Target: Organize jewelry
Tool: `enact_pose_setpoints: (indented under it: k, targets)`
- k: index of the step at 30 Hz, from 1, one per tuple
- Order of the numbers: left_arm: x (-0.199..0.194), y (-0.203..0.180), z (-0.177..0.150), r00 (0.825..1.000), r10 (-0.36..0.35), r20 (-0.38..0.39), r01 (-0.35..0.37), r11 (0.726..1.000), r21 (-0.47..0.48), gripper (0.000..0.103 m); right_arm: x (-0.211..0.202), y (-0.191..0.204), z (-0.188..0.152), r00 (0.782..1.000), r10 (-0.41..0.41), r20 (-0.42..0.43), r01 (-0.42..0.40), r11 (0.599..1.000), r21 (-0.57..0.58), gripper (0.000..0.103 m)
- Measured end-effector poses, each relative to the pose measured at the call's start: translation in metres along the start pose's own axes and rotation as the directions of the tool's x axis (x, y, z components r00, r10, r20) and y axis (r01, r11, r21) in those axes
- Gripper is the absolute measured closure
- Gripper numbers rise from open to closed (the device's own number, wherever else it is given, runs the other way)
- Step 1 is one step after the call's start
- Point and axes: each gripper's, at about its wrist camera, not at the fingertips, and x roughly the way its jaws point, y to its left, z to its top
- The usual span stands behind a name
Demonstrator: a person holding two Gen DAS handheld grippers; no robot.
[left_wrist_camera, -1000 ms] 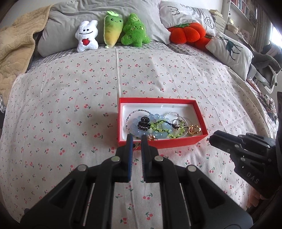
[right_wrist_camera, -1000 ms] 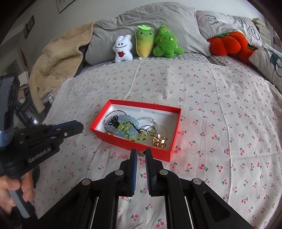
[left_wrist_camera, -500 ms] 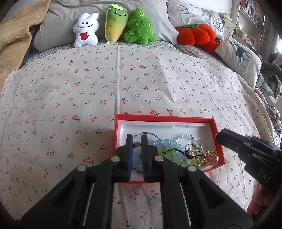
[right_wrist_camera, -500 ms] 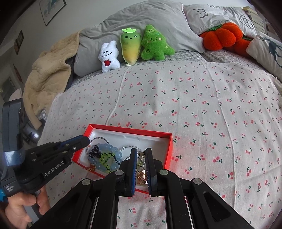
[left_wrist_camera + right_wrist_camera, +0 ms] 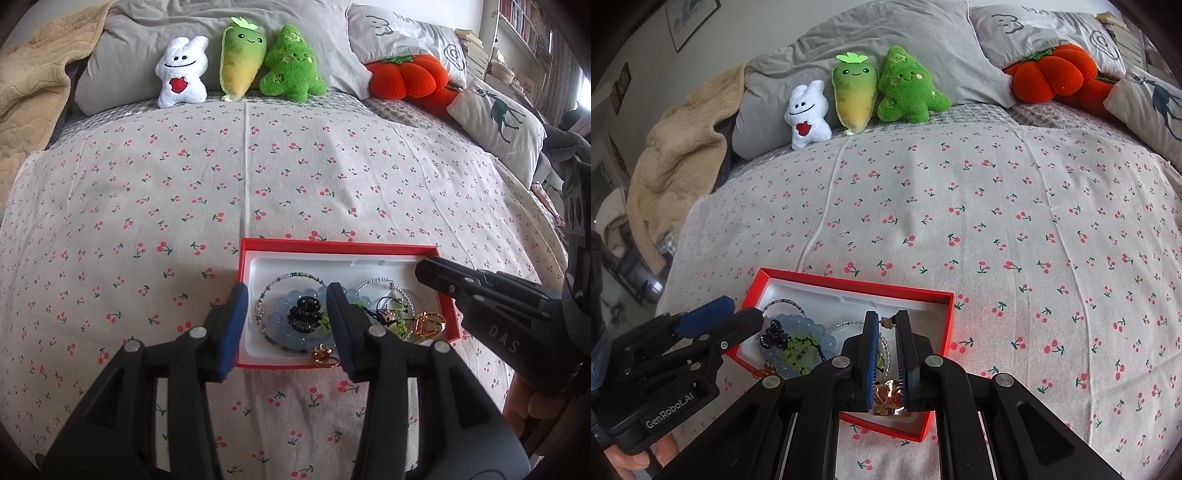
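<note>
Left tongs [image 5: 284, 325] gaped wide around the black hair claw [image 5: 305, 314] in the red box [image 5: 332, 248]; right tongs [image 5: 886, 356] were nearly closed over the gold charm [image 5: 887, 396], gripping nothing I could see.

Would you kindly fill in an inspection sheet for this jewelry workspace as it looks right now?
Surface: cherry-print bedsheet.
Job's things: red box holding blue bead bracelet, black hair claw, green bead bracelet, gold piece.
Clutter: nothing seen.
Grippers: left gripper open over the box; right gripper nearly closed, grasp unclear.
Cables: nothing seen.
Surroundings: white plush, tree plush, pumpkin plush, pillows.
</note>
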Motion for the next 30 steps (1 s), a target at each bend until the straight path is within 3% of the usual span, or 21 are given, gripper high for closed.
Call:
enact_pose_setpoints:
  k: [4, 9, 11, 14, 16, 20, 26, 29, 30]
  targets:
    - [-0.008, 0.005, -0.003, 1.0, 0.026, -0.01, -0.026, 1.0, -0.001, 0.049, -0.002, 0.003, 0.001, 1.0, -0.012, 0.009, 0.012, 1.0, -0.003, 0.093]
    - [-0.023, 0.015, -0.013, 0.999, 0.04, -0.008, -0.041, 0.998, -0.038, 0.025, -0.011, 0.002, 0.002, 1.0, -0.014, 0.006, 0.013, 0.999, 0.031, 0.089]
    - [-0.028, 0.018, -0.017, 0.999, 0.046, -0.011, -0.047, 0.998, -0.044, 0.02, -0.018, 0.005, 0.0, 1.0, -0.009, 0.009, 0.009, 1.0, 0.027, 0.087]
    - [-0.035, 0.018, -0.025, 0.997, 0.072, -0.029, -0.073, 0.997, -0.02, 0.019, -0.033, 0.009, -0.005, 1.0, 0.001, 0.012, -0.001, 1.0, 0.017, 0.071]
    - [-0.041, 0.017, -0.031, 0.995, 0.092, -0.038, -0.093, 0.996, -0.009, 0.016, -0.046, 0.011, -0.011, 0.999, -0.002, 0.041, 0.002, 1.0, 0.014, 0.027]
    - [-0.057, 0.015, -0.049, 0.995, 0.09, -0.034, -0.091, 0.995, -0.033, 0.003, -0.064, 0.018, -0.026, 0.999, -0.017, 0.047, 0.018, 1.0, -0.024, 0.023]
    - [-0.067, 0.005, -0.077, 0.992, 0.079, -0.098, -0.079, 0.997, 0.012, 0.001, -0.073, 0.026, -0.06, 0.998, -0.046, -0.035, 0.044, 0.997, -0.057, 0.018]
    - [-0.072, 0.005, -0.089, 0.989, 0.097, -0.111, -0.096, 0.995, 0.015, 0.001, -0.08, 0.028, -0.079, 0.996, -0.078, -0.047, 0.076, 0.996, -0.049, 0.009]
    - [-0.074, 0.006, -0.092, 0.988, 0.108, -0.113, -0.108, 0.994, 0.012, 0.001, -0.083, 0.029, -0.084, 0.994, -0.094, -0.048, 0.092, 0.994, -0.05, 0.0]
